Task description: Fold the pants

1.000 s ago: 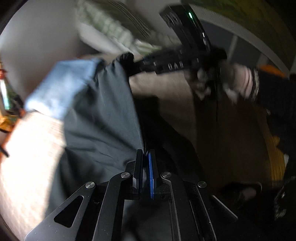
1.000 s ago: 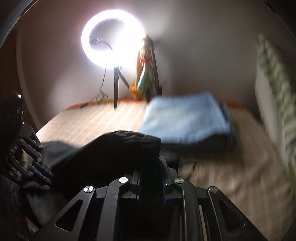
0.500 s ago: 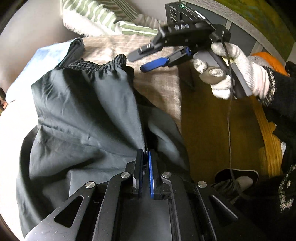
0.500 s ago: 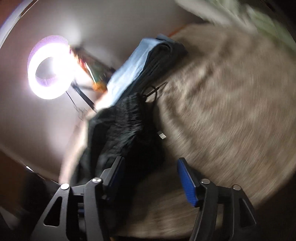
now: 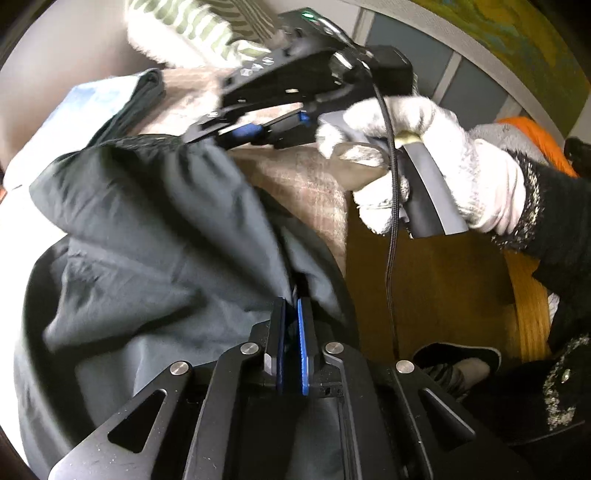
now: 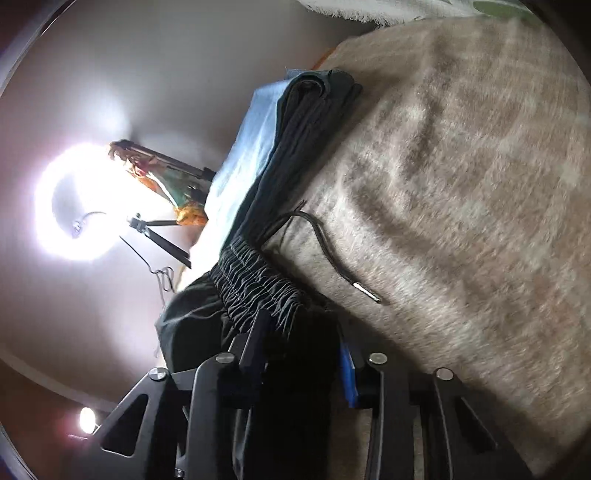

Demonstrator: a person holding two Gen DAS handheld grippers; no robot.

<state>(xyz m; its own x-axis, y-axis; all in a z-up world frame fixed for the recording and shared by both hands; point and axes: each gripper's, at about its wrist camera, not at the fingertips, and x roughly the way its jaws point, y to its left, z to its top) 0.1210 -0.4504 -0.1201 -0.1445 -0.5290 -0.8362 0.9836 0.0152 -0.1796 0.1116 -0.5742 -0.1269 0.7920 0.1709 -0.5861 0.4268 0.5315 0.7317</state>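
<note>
We see the dark pants [image 5: 155, 236] lying rumpled on a bed covered with a beige blanket [image 6: 461, 177], their gathered elastic waistband [image 6: 258, 284] toward the far side in the left wrist view. The left claw [image 5: 291, 314] is nipped tight on a fold of the pants fabric, its two fingers almost meeting around the cloth. The right claw [image 5: 236, 131], carried by a hand in a white knit glove [image 5: 424, 162], sits at the waistband; its jaws have just been closing, and in the right wrist view the waistband bunches between the fingers [image 6: 347, 365]. It looks gripped, though that spot is dark and we cannot be sure how firmly the pads press. A drawstring [image 6: 332, 254] with a metal tip trails from the waistband across the blanket. Just beyond the pants lies a folded stack of clothes [image 6: 280, 147], light blue over dark. A lit ring light [image 6: 74, 203] stands on a tripod past the bed, and a striped pillow [image 5: 192, 29] lies at the bed's far end.
</note>
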